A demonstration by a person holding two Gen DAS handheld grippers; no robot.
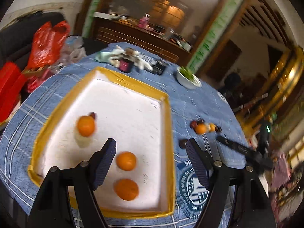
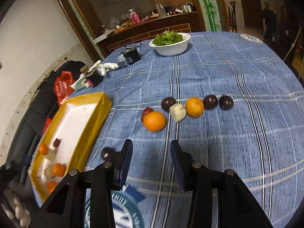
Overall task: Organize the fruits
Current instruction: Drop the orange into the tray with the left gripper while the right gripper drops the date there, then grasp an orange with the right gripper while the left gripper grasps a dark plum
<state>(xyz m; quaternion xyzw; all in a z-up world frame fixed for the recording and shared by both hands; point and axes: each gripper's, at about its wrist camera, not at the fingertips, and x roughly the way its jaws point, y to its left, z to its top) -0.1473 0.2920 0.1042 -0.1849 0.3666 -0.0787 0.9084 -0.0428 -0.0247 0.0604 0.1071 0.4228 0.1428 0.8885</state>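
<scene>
A white tray with a yellow taped rim (image 1: 169, 133) lies on the blue checked tablecloth. In it lie three oranges (image 1: 126, 161), the far one (image 1: 85, 126) resting on a pale foam block, with a dark red fruit (image 1: 92, 115) behind it. My left gripper (image 1: 151, 144) hangs open over the tray's near right part, holding nothing. My right gripper (image 2: 152, 145) stands open over bare cloth, empty. Ahead of it lie a row of fruit: an orange (image 2: 154, 121), a red date (image 2: 146, 112), a white block (image 2: 177, 112), a second orange (image 2: 194, 107) and three dark plums (image 2: 210, 101). Another dark plum (image 2: 107, 153) sits by its left finger.
A white bowl of greens (image 2: 170, 43) stands at the far side of the table, with a black device (image 2: 131, 55) and white cloths (image 2: 106, 67) left of it. Red bags (image 1: 45, 43) sit off the table's left edge. The tray (image 2: 89, 117) lies left of the fruit row.
</scene>
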